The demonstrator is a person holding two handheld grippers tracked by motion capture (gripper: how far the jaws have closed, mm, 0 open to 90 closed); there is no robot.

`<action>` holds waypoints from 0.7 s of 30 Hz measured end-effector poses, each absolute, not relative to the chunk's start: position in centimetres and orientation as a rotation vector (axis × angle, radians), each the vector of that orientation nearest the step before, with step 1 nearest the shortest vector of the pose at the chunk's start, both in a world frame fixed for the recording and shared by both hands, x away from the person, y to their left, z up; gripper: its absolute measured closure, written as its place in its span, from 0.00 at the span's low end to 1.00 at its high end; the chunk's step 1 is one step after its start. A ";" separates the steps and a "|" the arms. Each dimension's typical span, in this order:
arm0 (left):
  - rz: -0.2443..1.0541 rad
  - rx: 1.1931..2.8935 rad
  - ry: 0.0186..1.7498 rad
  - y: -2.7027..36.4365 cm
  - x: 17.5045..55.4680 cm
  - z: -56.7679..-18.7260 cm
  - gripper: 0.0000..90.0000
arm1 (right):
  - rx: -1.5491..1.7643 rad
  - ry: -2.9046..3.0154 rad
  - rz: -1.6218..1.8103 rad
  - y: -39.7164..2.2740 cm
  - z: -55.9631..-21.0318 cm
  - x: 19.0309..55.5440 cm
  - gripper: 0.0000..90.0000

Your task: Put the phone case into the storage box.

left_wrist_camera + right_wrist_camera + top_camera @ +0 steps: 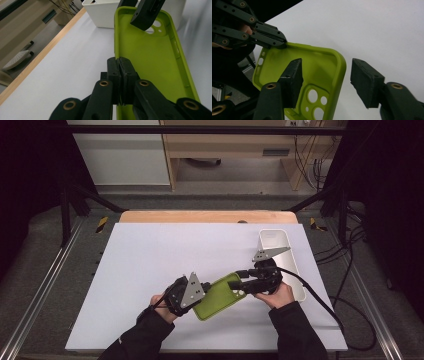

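Green phone case (pixel 150 65): light, bendy, thin rim. Left claw (pixel 119 72) clenched on rim. Right claw (pixel 325 82) released, astride the far edge.

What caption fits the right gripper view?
Open right hand-held gripper straddles a green phone case's edge, left hand-held gripper pinching its end.

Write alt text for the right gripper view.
A lime-green phone case stands with one side wall between the open jaws of the right hand-held gripper, one jaw inside the case and one outside. At upper left, the left hand-held gripper pinches the case's far edge above a white table.
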State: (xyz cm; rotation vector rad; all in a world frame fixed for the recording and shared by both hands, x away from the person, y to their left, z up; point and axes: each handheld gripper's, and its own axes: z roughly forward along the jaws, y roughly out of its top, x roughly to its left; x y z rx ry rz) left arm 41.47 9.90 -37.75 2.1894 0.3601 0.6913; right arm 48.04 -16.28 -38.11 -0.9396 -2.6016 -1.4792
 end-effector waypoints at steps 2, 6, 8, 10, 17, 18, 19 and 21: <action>0.692 2.191 0.360 9.9 41.5 -37.8 0.97 | -0.944 -2.591 -1.463 -16.3 -38.1 48.1 0.56; 0.693 2.185 0.358 10.0 41.4 -37.9 0.97 | -0.936 -2.565 -1.450 -16.3 -38.2 48.2 0.62; 0.693 2.185 0.354 10.0 41.4 -37.9 0.97 | -0.939 -2.561 -1.442 -16.3 -38.2 48.3 0.64; 0.693 2.185 0.354 10.0 41.4 -37.8 0.97 | -0.941 -2.560 -1.439 -16.3 -38.2 48.3 0.66; 0.699 2.189 0.347 10.1 41.3 -38.0 0.97 | -0.954 -2.525 -1.429 -16.6 -37.9 48.4 0.74; 0.700 2.191 0.347 10.1 41.3 -38.0 0.97 | -0.950 -2.521 -1.430 -16.6 -37.9 48.4 0.75; 0.701 2.192 0.347 10.1 41.3 -38.0 0.97 | -0.950 -2.521 -1.430 -16.6 -37.9 48.4 0.75; 0.703 2.196 0.346 10.1 41.3 -38.1 0.97 | -0.952 -2.516 -1.430 -16.7 -37.8 48.4 0.77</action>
